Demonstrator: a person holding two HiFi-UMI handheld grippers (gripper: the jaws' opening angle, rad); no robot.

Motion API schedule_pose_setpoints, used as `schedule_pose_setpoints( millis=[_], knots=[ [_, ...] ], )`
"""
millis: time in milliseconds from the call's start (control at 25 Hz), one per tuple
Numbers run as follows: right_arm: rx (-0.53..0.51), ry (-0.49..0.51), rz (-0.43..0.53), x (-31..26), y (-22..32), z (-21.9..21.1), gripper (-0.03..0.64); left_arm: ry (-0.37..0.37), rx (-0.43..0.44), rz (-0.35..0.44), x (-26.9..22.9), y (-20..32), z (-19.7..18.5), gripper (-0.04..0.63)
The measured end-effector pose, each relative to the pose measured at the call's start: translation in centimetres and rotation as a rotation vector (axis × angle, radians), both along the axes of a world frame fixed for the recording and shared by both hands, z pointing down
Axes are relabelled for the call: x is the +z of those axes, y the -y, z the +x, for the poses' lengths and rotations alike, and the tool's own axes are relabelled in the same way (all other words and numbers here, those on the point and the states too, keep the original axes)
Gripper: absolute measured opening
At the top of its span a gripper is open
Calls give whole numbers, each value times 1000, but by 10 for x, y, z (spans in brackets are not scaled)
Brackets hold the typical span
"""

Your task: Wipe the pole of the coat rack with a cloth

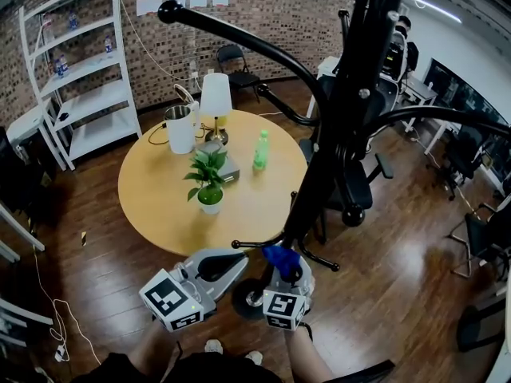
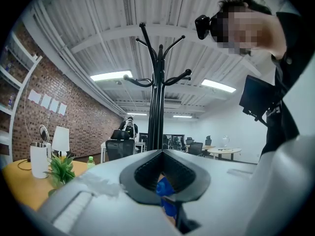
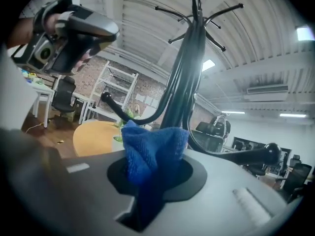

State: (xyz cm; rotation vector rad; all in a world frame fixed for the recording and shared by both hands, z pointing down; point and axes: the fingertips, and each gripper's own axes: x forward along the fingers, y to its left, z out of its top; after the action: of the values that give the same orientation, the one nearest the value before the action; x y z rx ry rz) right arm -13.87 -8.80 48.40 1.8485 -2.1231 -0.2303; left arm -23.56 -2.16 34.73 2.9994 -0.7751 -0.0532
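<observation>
The black coat rack pole [image 1: 335, 134] runs from the top right of the head view down to its base [image 1: 249, 298] by my feet. It stands straight ahead of my left gripper [image 2: 157, 107] and rises close behind the cloth in the right gripper view [image 3: 184, 92]. My right gripper [image 1: 286, 271] [image 3: 157, 166] is shut on a bunched blue cloth [image 1: 281, 255] [image 3: 152, 151], low beside the pole. My left gripper [image 1: 227, 263] [image 2: 161, 154] is shut with nothing held, just left of it. A bit of the cloth [image 2: 164, 188] shows through the gap under its jaws.
A round wooden table [image 1: 160, 198] behind the rack carries a white lamp [image 1: 215, 102], a kettle [image 1: 180, 128], a potted plant [image 1: 209, 180] and a green bottle [image 1: 260, 150]. White shelving [image 1: 80, 78] stands at the far left. Office chairs [image 1: 471, 238] sit to the right. Curved rack arms [image 1: 239, 42] reach out overhead.
</observation>
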Motion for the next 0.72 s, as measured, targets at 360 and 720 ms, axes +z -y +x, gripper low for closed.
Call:
schedule_pose_setpoints(
  millis=[360,720],
  knots=[
    [-14,46,261,-109,-4,2,63,-25,12,33,-12,3,-2,4],
    [-33,94,544,-279,-8,1,63,-74,11,103,-39,4,-16,4]
  ],
)
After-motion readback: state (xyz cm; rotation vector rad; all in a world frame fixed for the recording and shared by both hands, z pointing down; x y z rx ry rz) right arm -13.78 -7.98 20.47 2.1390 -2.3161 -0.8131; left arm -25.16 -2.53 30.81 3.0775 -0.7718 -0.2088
